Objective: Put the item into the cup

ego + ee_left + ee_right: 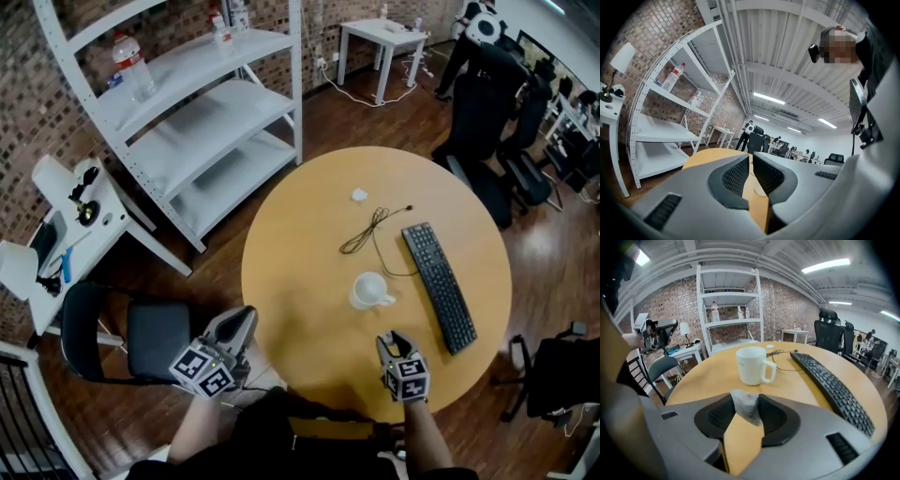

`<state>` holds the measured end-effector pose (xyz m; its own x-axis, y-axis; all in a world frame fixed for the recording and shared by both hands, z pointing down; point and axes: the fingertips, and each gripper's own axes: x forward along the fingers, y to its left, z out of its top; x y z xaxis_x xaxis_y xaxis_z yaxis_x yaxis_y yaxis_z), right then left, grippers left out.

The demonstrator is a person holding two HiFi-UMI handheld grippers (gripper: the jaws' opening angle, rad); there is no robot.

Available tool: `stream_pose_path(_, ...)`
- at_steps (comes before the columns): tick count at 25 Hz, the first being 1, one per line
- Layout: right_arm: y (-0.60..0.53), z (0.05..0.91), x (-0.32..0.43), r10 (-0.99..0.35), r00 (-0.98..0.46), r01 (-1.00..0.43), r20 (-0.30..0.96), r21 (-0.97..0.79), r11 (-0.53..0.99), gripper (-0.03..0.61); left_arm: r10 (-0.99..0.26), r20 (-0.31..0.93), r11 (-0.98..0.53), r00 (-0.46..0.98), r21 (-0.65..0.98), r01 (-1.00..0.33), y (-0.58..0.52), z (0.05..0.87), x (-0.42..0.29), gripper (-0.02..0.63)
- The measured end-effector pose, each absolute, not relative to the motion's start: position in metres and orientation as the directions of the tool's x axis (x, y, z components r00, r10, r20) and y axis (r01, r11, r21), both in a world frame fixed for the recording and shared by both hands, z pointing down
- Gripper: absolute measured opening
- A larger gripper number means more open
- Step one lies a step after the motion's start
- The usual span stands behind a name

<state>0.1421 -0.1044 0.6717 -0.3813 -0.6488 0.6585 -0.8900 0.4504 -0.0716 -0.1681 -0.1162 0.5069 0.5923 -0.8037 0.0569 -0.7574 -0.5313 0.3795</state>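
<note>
A white cup (370, 291) stands on the round wooden table (300, 225), its handle toward the keyboard. In the right gripper view the cup (752, 365) is just ahead of the jaws. My right gripper (395, 343) hovers at the near table edge. A small pale tea bag (745, 409) is pinched between the pads of this right gripper (746, 404). My left gripper (240, 324) hangs off the table's left edge, and its jaws stand together with nothing held. In its own view the left gripper (751, 161) points across the table top.
A black keyboard (439, 286) lies right of the cup, with a dark cable (367, 230) behind it. A small white object (359, 195) sits farther back. A black chair (141, 342) stands left of the table, and white shelving (206, 112) stands beyond it.
</note>
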Motion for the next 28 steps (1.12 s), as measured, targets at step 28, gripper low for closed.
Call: stream_pose_path(28,-0.207,0.575,0.113,-0.801,-0.451,-0.885,0.394,-0.080,0.459,0.250,-0.876,0.042,-0.440,0.480,0.337,-0.832,-0.104,0.508,-0.233,0.018)
